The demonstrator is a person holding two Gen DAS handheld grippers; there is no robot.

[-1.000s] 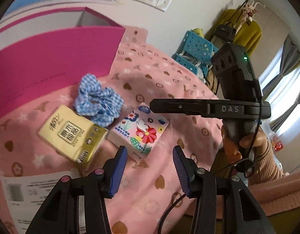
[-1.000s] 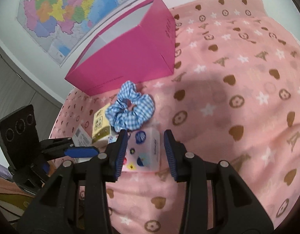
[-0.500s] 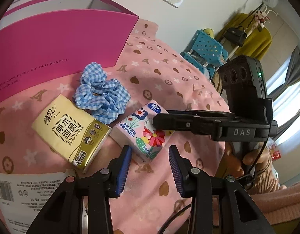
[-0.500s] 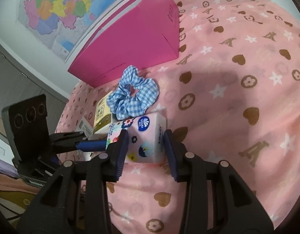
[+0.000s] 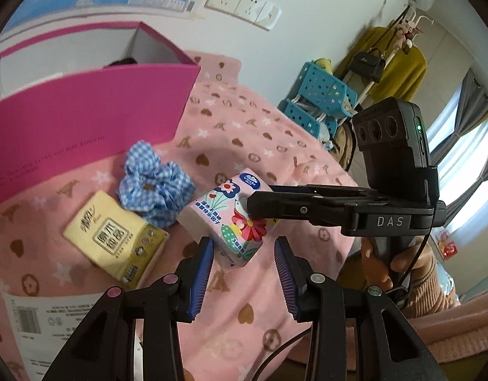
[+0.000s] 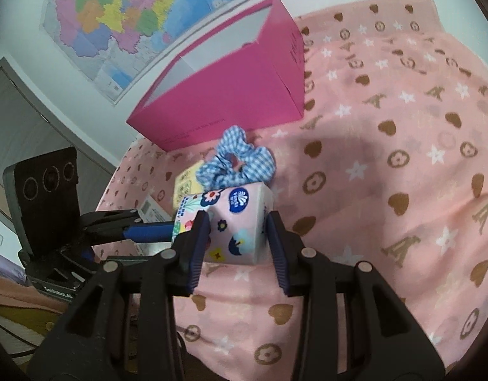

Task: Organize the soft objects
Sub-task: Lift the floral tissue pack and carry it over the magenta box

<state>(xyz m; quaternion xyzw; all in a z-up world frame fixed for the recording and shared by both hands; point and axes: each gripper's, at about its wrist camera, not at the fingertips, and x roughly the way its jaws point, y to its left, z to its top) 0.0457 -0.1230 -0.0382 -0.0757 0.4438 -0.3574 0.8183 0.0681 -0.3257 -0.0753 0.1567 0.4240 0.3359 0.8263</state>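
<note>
Right wrist view: your right gripper clamps the floral tissue pack, just near of the blue scrunchie. Your left gripper stands open, holding nothing, beside the pack.

The pink tissue pack with cartoon flowers and a blue round logo is tilted, one end raised off the pink blanket, pinched at both sides. Just behind it, toward the pink box, lies the blue-and-white checked scrunchie, ruffled and flat on the blanket, close to the box's front wall. The yellow tissue pack with gold trim lies flat beside the scrunchie, touching its edge, on the side away from the box. The box stands upright with its top open.
</note>
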